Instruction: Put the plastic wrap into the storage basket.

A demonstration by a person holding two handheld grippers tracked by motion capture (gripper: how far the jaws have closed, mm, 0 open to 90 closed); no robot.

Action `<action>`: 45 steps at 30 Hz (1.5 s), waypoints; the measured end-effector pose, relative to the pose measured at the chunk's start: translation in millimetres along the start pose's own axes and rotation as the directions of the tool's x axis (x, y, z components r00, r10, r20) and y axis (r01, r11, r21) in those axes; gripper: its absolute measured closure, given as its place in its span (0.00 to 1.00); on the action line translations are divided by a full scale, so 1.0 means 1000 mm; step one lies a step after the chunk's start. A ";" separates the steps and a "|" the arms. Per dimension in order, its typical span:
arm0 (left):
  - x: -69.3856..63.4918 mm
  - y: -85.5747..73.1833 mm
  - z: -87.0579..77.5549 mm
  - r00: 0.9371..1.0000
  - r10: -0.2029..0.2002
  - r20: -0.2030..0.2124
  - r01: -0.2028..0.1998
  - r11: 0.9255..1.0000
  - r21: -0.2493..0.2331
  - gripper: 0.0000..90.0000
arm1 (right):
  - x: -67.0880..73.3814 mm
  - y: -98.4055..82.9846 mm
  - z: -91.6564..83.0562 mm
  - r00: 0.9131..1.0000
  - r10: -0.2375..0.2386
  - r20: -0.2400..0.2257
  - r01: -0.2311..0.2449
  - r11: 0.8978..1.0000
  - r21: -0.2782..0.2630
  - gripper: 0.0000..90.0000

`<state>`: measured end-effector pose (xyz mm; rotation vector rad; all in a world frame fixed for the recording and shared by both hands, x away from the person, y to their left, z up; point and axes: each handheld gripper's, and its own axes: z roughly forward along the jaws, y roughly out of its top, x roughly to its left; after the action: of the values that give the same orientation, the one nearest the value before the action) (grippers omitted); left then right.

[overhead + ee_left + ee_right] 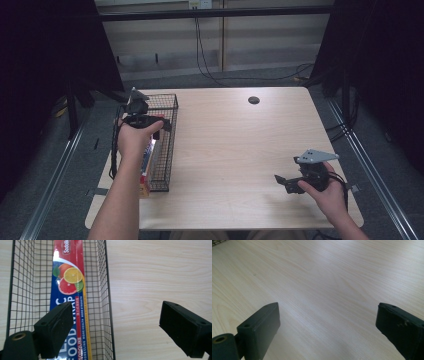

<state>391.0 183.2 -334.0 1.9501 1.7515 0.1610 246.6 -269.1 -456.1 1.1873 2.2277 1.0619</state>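
A black wire basket (171, 131) stands along the table's left edge. In it lies a long red and blue food wrap box (71, 277) printed with citrus fruit; its near end (145, 175) juts past my left forearm. My left gripper (161, 124) hangs over the basket's right wall (108, 297), open wide and empty, with one jaw over the box and the other over bare table. My right gripper (283, 182) hovers low over the table's front right part, open with nothing between its fingers (259, 327).
A small black round disc (254, 100) sits near the far edge of the light wooden table (235, 145). Cables run across the floor behind the table, and dark curtains hang on both sides.
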 end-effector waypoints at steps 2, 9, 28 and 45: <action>-0.003 0.000 0.000 1.000 0.006 0.006 -0.006 1.000 0.000 0.13 | 0.000 0.000 0.000 1.000 0.000 -0.001 0.000 1.000 0.000 0.06; -0.016 0.001 0.000 0.999 0.040 0.035 -0.040 0.999 -0.006 0.14 | 0.000 0.001 0.000 1.000 0.001 -0.002 -0.001 1.000 0.000 0.06; -0.048 -0.003 0.009 0.985 0.126 0.119 -0.126 0.992 -0.008 0.13 | 0.000 0.000 -0.001 1.000 -0.003 -0.005 0.003 1.000 0.001 0.06; -0.079 -0.014 0.022 0.958 0.207 0.197 -0.206 0.978 -0.030 0.14 | -0.001 0.000 -0.001 1.000 0.001 -0.007 -0.001 1.000 0.003 0.06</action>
<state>375.1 101.5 -339.7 2.0630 1.4166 0.0429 246.1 -270.3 -455.5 1.1874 2.2349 1.0650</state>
